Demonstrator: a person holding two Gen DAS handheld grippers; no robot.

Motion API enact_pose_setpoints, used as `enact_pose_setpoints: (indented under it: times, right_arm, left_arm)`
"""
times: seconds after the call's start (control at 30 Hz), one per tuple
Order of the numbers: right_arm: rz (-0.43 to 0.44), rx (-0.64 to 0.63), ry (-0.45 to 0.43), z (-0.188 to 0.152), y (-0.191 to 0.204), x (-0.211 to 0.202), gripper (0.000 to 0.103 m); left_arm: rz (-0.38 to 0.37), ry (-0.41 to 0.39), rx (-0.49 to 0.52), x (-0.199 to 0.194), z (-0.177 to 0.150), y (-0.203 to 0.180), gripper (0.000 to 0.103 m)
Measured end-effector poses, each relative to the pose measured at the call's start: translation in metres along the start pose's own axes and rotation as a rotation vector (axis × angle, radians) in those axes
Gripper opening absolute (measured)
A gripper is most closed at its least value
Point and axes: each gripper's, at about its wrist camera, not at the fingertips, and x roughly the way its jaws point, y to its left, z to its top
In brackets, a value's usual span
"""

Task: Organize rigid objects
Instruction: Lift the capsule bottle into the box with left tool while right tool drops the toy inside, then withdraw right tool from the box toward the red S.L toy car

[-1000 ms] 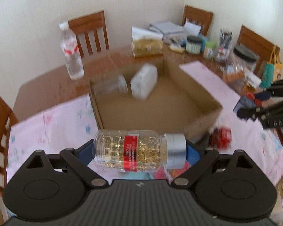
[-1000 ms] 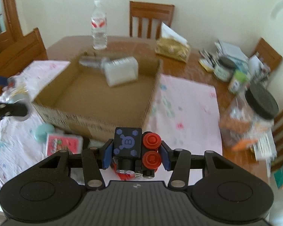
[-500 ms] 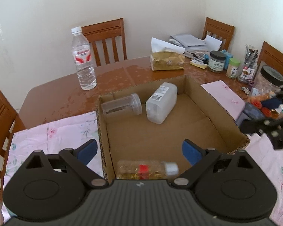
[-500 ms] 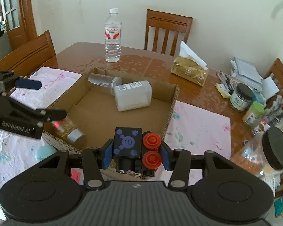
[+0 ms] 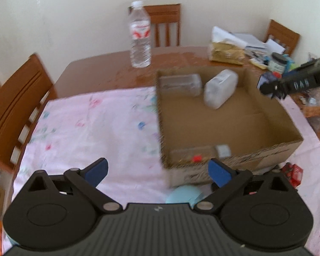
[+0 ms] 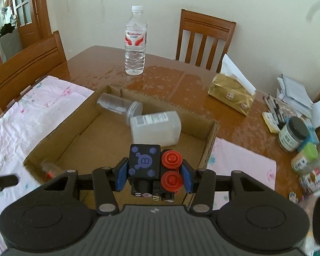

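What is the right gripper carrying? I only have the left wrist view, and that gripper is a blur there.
Observer: In the right wrist view, the right gripper is shut on a black toy cube with a B on top and two red knobs on its side.
Operator: Is it over the box?
Observer: It appears to be over the near end of the cardboard box, close to the box's right wall.
Operator: Where is there room to drop it?
Observer: Bare box floor shows to the cube's left. The white bottle lies on its side just ahead of the cube, beside the clear jar.
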Motion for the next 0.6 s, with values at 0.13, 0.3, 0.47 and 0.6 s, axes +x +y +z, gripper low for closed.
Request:
enact_pose_setpoints:
  times: [0.13,0.3,0.47,0.6]
  right_arm:
    - [-0.021,-0.014,-0.008,0.016,-0.003,0.017,0.061]
    - [-0.048,-0.017,-0.055,0.027,-0.008,0.021,0.103]
    - [-0.056,-0.019,-0.051,0.029,-0.010,0.011,0.103]
    - [-0.063,0.008,-0.053,0.021,-0.011,-0.007,0.103]
  left_arm:
    - [0.027,0.023,-0.048,0.000,-0.009,0.010,0.100]
    - [0.048,0.039,-0.059,0.002,-0.009,0.013,0.100]
    - [0.046,0.056,-0.052,0.001,-0.004,0.009,0.100]
    - [0.036,0.053,-0.023,-0.005,-0.003,0.004,0.100]
